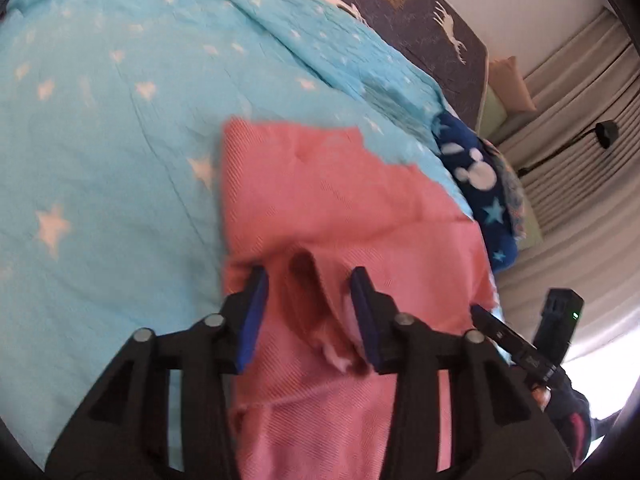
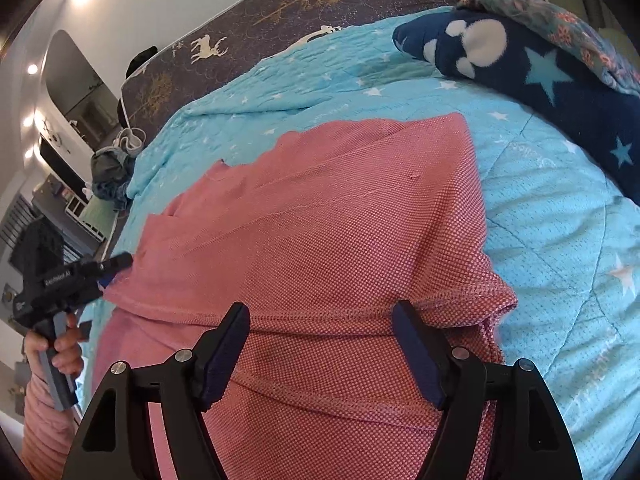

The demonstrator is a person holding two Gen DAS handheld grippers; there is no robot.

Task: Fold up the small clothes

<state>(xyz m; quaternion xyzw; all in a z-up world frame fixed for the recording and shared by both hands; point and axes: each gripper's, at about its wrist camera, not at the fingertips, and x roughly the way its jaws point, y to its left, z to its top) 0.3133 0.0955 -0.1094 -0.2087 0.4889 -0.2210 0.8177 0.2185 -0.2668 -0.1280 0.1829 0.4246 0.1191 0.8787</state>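
Observation:
A pink knit garment (image 1: pixel 320 184) lies partly folded on the light blue star quilt (image 1: pixel 100 120). My left gripper (image 1: pixel 309 274) stands open at its near left part. A raised fold of pink cloth (image 1: pixel 316 280) sits between the blue pads, which do not press it. My right gripper (image 2: pixel 321 308) is open wide just above the near edge of the garment (image 2: pixel 340 220), with flat cloth under its jaws. In the right wrist view a hand (image 2: pixel 60 344) holds the left tool's black body (image 2: pixel 68 280) at the garment's left edge.
A navy fleece blanket with stars (image 2: pixel 540 80) is heaped at the quilt's far right. A dark panel with deer and trees (image 2: pixel 240 40) runs behind the bed. The bed's left edge drops to a cluttered floor (image 2: pixel 108 176). Curtains (image 1: pixel 580 160) hang to the right.

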